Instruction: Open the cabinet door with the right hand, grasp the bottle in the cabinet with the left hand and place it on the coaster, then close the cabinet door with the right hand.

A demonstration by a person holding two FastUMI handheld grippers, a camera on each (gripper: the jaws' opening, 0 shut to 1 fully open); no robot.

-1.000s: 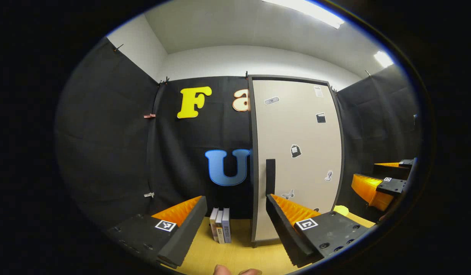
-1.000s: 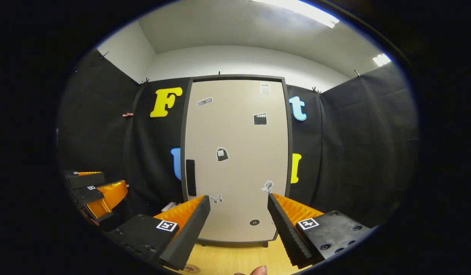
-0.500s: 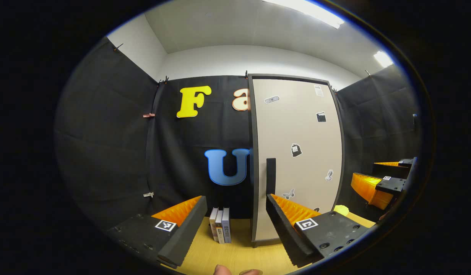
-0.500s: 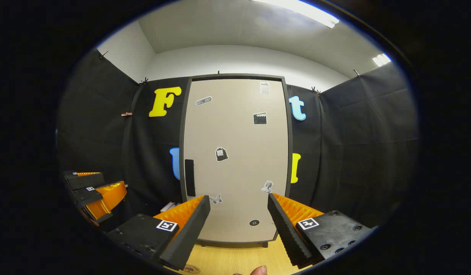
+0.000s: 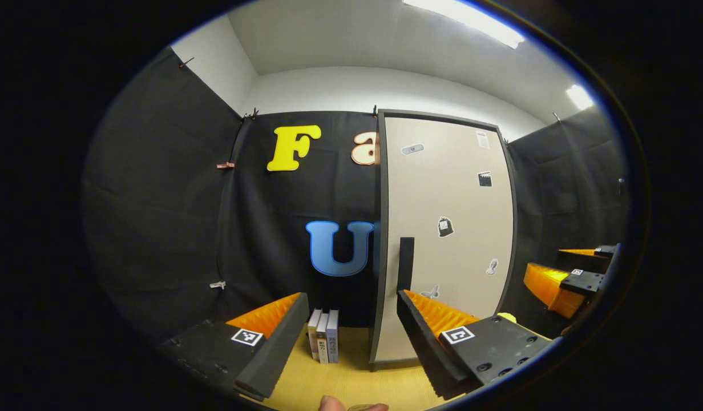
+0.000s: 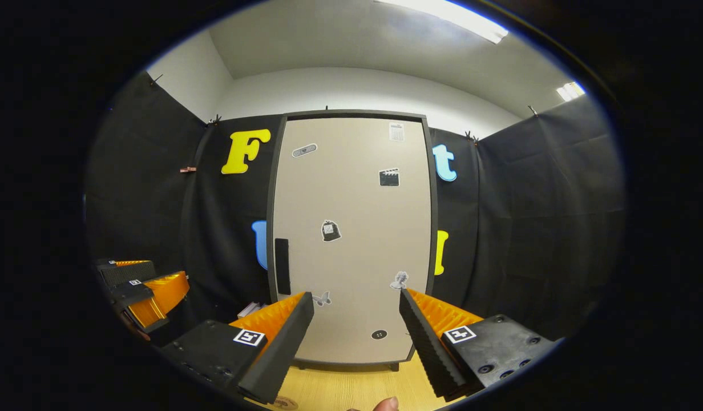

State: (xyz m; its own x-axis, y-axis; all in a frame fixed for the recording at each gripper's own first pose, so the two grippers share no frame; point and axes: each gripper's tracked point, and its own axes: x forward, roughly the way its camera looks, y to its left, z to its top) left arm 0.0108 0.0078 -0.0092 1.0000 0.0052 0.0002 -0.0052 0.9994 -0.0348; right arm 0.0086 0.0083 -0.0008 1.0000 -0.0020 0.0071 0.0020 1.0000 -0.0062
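The tall beige cabinet door stands shut straight ahead in the right gripper view, with its dark vertical handle at the left edge. My right gripper is open in front of the door's lower part, clear of it. In the left gripper view the cabinet door and handle lie right of centre. My left gripper is open and holds nothing. Each view shows the other gripper at its side: the right gripper and the left gripper. The shut door hides the bottle. A sliver of the coaster peeks out at the bottom.
The cabinet stands on a light wooden table. A few upright books stand just left of it against the black cloth wall. A small yellow object lies on the table near the cabinet's right side. A fingertip shows at the bottom.
Both grippers have shifted only slightly, the left one turning a little, so the cabinet sits a bit differently in its view. The door stays shut and both grippers stay open.
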